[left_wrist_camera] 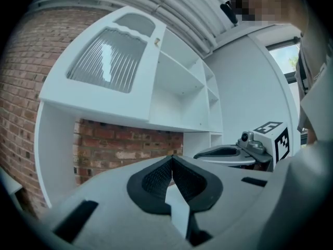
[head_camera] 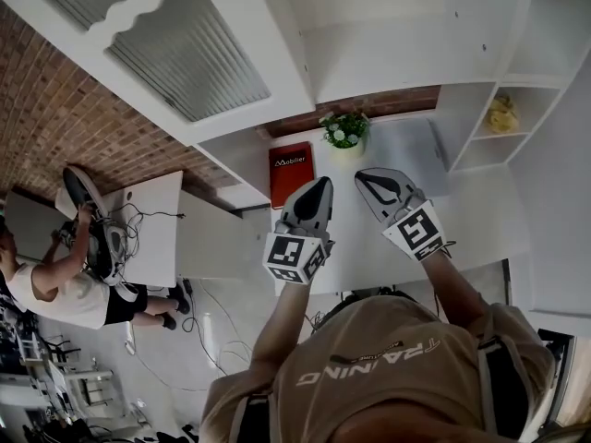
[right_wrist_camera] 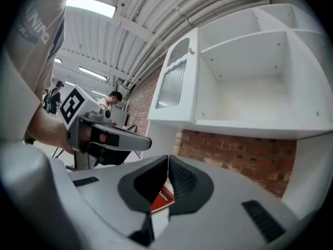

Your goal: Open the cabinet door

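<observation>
Two hand-held grippers hover side by side, apart from each other, above a white countertop (head_camera: 480, 220). The left gripper (left_wrist_camera: 171, 158) has its jaws pressed together with nothing between them. The right gripper (right_wrist_camera: 167, 158) likewise has its jaw tips meeting and grips nothing. The cabinet door (head_camera: 185, 49) is white, with a ribbed glass panel under a scalloped edge. It stands swung open at the upper left of the head view, well apart from both grippers.

Only the head view shows what sits on the countertop: a red book (head_camera: 291, 173) at the back and a small potted plant (head_camera: 344, 131) just right of it. That view also shows a yellow object (head_camera: 501, 114) on a side shelf at the upper right, and a second person (head_camera: 46, 289) by a desk with cables at the lower left. The gripper views show the cabinet from lower down. They take in bare white shelves (right_wrist_camera: 250, 82) beside the open door, a small knob (left_wrist_camera: 156, 43) near the door's free edge, and a brick wall (left_wrist_camera: 130, 145) under the cabinet. The right gripper view catches a sliver of the red book through the gap below its jaw tips.

Open air lies between the grippers and the shelves, and the door's edge juts out to their left.

The book's cover reads "Mobilier". The wearer's tan shirt (head_camera: 388, 367) reads "TRAINING", upside down in the head view.
</observation>
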The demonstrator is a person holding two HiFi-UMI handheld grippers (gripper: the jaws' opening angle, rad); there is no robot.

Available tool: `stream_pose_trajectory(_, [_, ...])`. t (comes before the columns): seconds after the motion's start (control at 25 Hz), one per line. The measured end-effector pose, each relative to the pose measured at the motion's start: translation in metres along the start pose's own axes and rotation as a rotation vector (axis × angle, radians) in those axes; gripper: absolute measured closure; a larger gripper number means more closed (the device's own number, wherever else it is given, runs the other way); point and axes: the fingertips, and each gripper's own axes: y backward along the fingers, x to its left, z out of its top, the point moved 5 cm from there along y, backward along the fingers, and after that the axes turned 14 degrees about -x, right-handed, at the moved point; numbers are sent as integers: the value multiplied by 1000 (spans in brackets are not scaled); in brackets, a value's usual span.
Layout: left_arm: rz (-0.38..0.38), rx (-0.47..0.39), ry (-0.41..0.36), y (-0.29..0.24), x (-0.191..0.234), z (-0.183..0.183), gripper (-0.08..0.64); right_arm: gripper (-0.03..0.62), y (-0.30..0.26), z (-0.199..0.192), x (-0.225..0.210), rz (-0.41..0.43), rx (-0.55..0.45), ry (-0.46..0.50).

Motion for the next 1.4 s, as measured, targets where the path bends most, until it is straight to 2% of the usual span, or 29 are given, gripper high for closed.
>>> stream_pose_trajectory(0.2, [-35, -61, -54, -12, 3, 37, 551, 580, -15, 36, -3, -11, -56, 47])
stream_pose_trajectory(0.4, [-69, -159, -130, -28, 7, 84, 551, 580, -29, 84, -6, -19, -155, 119])
stream_pose_trajectory(0.6, [-87, -240, -188, -37, 11, 123, 551, 580, -36, 115, -11, -29, -215, 159])
stream_pose_trajectory(0.92, [-126, -352, -307, -55, 14, 188, 551, 580, -45, 165, -12, -24, -309, 309])
stream_pose_trajectory(1.04, [-122, -398, -343, -65, 19, 217, 551, 580, -53, 186, -16, -29, -347, 359])
stream_pose_trajectory(1.24, [-118, -445, -395, -85, 25, 261, 551, 580, -65, 214, -26, -54, -378, 380])
stream_pose_trajectory(1.32, [-114, -467, -416, -90, 26, 277, 540, 580, -67, 220, -30, -71, -380, 376])
stream_pose_trajectory(1.4, [-104, -487, -444, -95, 28, 294, 459, 580, -70, 223, -34, -77, -380, 374])
